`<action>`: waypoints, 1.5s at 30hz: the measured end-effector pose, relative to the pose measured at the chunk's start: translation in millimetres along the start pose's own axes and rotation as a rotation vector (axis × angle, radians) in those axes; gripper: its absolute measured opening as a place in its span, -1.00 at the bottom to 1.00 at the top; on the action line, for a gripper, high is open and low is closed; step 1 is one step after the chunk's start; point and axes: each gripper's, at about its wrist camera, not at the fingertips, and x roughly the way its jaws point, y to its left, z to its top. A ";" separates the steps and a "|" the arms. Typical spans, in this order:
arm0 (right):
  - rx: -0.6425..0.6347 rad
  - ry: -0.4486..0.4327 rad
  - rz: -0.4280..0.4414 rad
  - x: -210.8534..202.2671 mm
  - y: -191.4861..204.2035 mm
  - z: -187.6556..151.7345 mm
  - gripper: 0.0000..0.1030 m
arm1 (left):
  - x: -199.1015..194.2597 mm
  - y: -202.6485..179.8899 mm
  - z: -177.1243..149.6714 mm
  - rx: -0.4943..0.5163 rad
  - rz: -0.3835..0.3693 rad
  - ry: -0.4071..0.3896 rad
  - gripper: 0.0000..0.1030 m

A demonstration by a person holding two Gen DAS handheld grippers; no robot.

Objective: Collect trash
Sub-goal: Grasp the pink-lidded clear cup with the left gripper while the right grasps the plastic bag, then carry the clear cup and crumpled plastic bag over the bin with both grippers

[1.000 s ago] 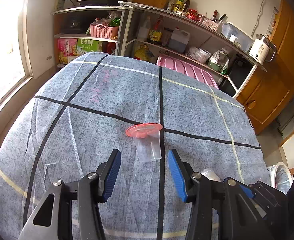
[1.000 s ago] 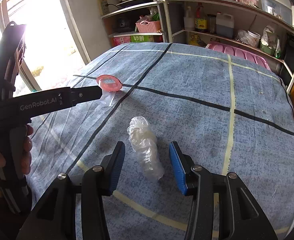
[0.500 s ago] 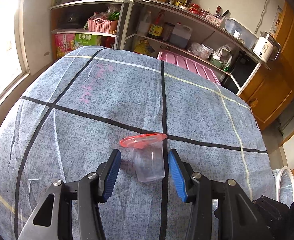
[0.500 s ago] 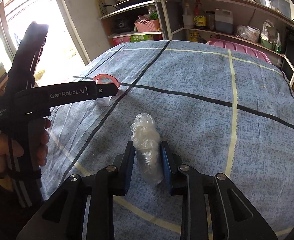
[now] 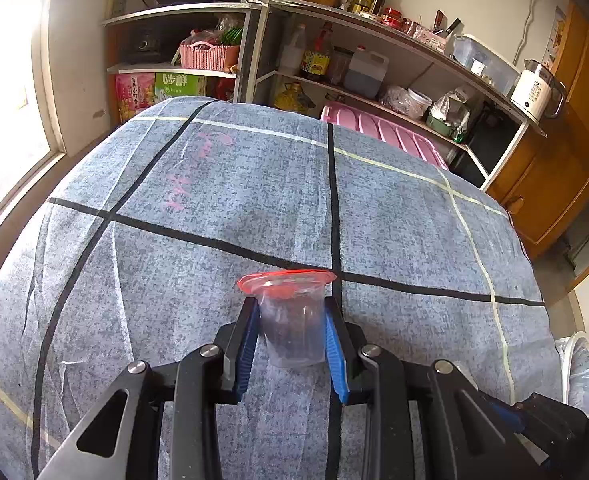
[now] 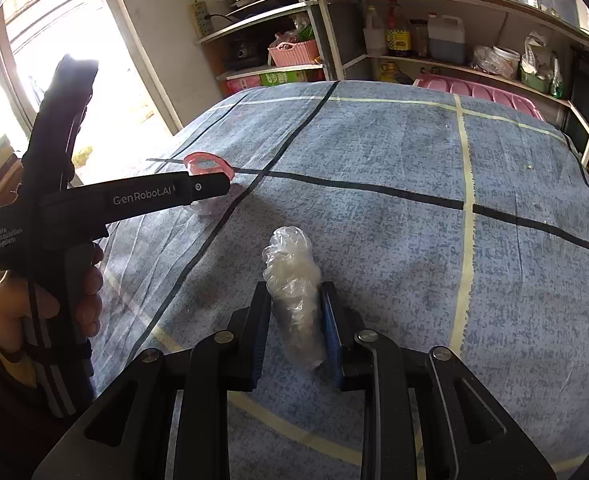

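Note:
A clear plastic cup with a red rim (image 5: pixel 292 320) lies on its side on the blue-grey tablecloth (image 5: pixel 214 200). My left gripper (image 5: pixel 292 320) is shut on the cup, its blue pads against both sides. The cup's red rim also shows in the right wrist view (image 6: pixel 206 164), just past the left gripper's black body (image 6: pixel 142 196). A crumpled clear plastic bag (image 6: pixel 294 284) lies on the cloth in the right wrist view. My right gripper (image 6: pixel 294 312) is shut on the bag.
Open shelves (image 5: pixel 374 64) with bottles, a pink basket and boxes stand beyond the table's far edge. A pink rack (image 5: pixel 378 128) sits behind the table. A white bin rim (image 5: pixel 578 364) shows low at the right. A bright window (image 6: pixel 54 80) is at the left.
My left gripper moved forward around the cup and closed on it. My right gripper closed on the plastic bag and holds it.

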 end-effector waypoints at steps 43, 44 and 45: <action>0.173 -0.201 -0.119 -156.5 -73.1 -63.0 -0.50 | -116.5 -148.3 -81.9 0.180 -0.168 -0.064 -0.38; 0.179 -0.206 -0.127 -160.8 -76.6 -65.3 -0.50 | -116.7 -154.6 -84.2 0.191 -0.172 -0.058 -0.38; 0.184 -0.212 -0.133 -164.7 -79.2 -67.7 -0.50 | -116.9 -160.1 -85.5 0.200 -0.179 -0.056 -0.38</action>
